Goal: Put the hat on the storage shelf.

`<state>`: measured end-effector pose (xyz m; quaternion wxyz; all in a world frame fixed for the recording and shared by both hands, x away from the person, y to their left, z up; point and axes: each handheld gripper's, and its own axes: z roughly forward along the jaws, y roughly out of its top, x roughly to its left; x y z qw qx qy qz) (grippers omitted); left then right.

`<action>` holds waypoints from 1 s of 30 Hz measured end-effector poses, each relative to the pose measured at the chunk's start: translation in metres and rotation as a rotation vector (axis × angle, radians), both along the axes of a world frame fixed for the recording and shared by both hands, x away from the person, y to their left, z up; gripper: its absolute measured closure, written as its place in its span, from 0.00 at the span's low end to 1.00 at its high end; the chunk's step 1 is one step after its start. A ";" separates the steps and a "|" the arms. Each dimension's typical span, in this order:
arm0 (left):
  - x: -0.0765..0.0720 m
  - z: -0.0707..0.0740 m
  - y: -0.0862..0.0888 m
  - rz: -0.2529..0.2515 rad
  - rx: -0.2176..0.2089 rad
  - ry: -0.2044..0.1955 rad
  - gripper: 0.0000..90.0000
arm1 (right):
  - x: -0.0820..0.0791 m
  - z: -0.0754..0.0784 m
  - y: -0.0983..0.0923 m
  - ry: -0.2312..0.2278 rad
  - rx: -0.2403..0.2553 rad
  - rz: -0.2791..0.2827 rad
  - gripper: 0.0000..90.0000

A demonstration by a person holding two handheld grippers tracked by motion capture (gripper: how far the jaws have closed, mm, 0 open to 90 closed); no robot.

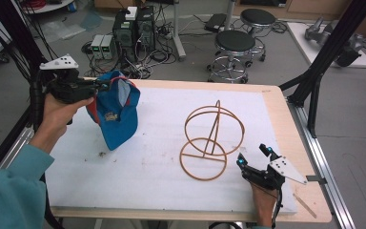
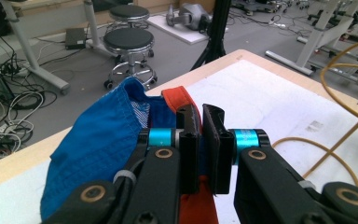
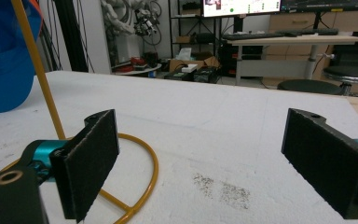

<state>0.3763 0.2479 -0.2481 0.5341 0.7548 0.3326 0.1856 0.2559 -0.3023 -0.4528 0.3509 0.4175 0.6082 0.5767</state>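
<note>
In my left hand, the left gripper (image 1: pixel 94 87) has its jaws clamped together on the orange brim of the blue cap (image 1: pixel 116 112), and the cap hangs off it in the air above the left part of the white foam mat (image 1: pixel 138 157), crown sagging down toward the mat but not resting on it. In the left gripper view the brim is pinched flat between the two black pads (image 2: pixel 189 140), so the hold looks firm. I judge that I am in the carrying step: the cap is picked up and on its way toward the gold wire stand (image 1: pixel 212 140), which sits upright in the middle of the mat, well apart from the cap. The next move calls for bringing the cap across and over the stand's upper hoop, crown opening downward, then settling it on before letting go; the soft fabric may fold shut and catch on the wire, so I should come in high. Further right, my right gripper (image 1: pixel 253 157) rests low on the mat just beside the stand's base ring (image 3: pixel 140 154), jaws wide apart and holding nothing, well placed to steady the base. Behind the table stand two black stools (image 1: pixel 233 45) and some cabled boxes (image 1: pixel 133 28) on the floor, none in the way.
</note>
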 end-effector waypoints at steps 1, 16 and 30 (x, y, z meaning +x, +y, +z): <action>-0.003 -0.001 -0.002 -0.004 0.005 -0.002 0.94 | 0.000 0.000 0.000 0.000 0.002 0.000 0.11; -0.037 -0.032 -0.045 -0.093 -0.031 0.054 0.94 | -0.001 0.000 0.000 -0.003 0.001 0.003 0.11; -0.062 -0.073 -0.095 -0.231 -0.014 0.107 0.94 | 0.000 0.000 0.000 0.000 0.009 0.001 0.11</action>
